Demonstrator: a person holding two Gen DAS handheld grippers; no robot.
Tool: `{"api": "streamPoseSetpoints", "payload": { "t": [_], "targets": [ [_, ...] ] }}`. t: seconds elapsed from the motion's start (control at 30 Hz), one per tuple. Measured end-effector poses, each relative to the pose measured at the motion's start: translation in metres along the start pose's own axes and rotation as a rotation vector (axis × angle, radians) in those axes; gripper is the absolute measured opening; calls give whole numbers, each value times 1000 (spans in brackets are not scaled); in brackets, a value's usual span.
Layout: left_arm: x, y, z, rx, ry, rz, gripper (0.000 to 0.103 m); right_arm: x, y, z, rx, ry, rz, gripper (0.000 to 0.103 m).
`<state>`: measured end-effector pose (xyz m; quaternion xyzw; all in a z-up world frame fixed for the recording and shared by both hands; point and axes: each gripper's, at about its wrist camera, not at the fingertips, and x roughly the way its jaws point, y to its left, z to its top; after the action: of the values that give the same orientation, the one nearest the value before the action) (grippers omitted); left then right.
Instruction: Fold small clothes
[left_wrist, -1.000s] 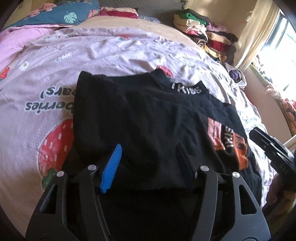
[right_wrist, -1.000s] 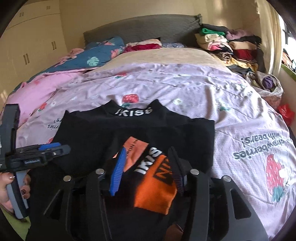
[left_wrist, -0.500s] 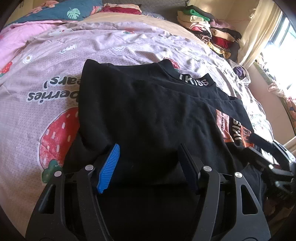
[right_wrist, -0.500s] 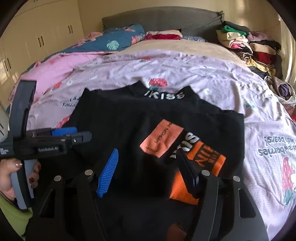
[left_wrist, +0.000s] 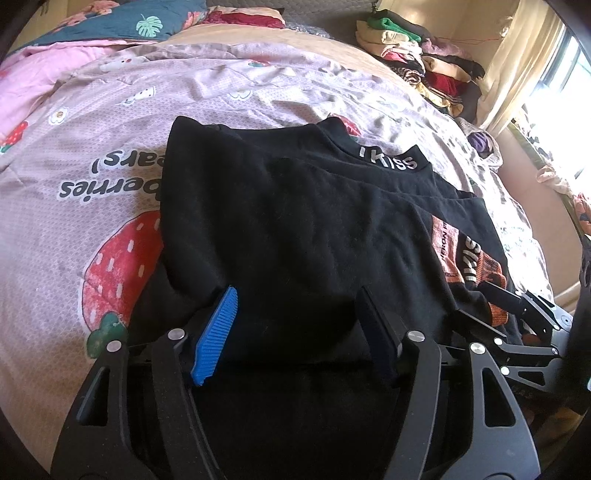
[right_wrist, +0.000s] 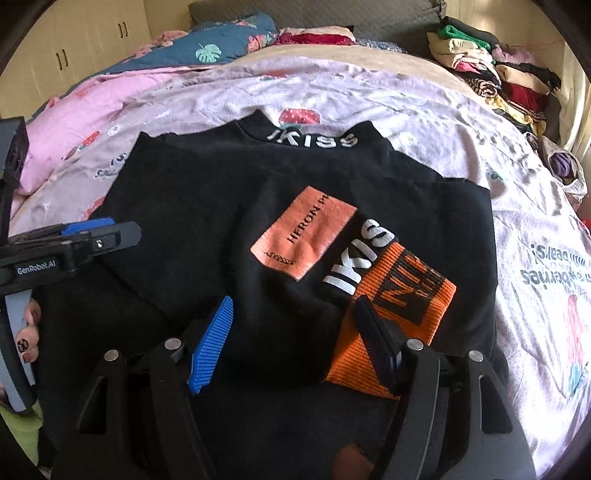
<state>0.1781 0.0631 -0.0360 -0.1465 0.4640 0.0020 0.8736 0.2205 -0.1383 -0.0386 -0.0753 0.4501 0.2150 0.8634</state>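
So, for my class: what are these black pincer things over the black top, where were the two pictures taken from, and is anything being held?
No robot here: a person holds a hand tool with two jaws in each hand. Each tool has a camera looking forward along its jaws, so one picture comes from the left gripper and the other from the right gripper. In the right view you also see the left tool from the side, with the person's hand on it. A black top with an orange cuff lies partly folded on a bed. Both sets of jaws are opening with the cloth's near edge between them, and neither seems to press on it.
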Motion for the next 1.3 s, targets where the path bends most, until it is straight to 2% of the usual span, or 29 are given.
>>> {"api": "streamPoseSetpoints", "payload": {
  "t": [0.1, 0.17, 0.5, 0.6, 0.73, 0.77, 1.3],
  "targets": [
    [-2, -3, 0, 6, -3, 7, 62, -8, -4, 1, 21, -26, 25, 73],
    [-2, -4, 0, 6, -3, 9, 63, -12, -5, 2, 27, -41, 21, 80],
    [-11, -6, 0, -14, -15, -6, 72, -22, -12, 5, 65, -85, 20, 96],
    [-14, -8, 0, -14, -19, -11, 82, -26, -13, 5, 67, -98, 18, 97],
    [-17, -10, 1, -17, -23, -10, 87, -30, -15, 5, 70, -110, 11, 97],
    [-18, -10, 1, -24, -21, -14, 94, -30, -15, 5, 70, -112, 10, 98],
    [-40, -19, 1, -24, -73, -17, 93, -54, -19, 9, 87, -181, -6, 98]
  ]
}}
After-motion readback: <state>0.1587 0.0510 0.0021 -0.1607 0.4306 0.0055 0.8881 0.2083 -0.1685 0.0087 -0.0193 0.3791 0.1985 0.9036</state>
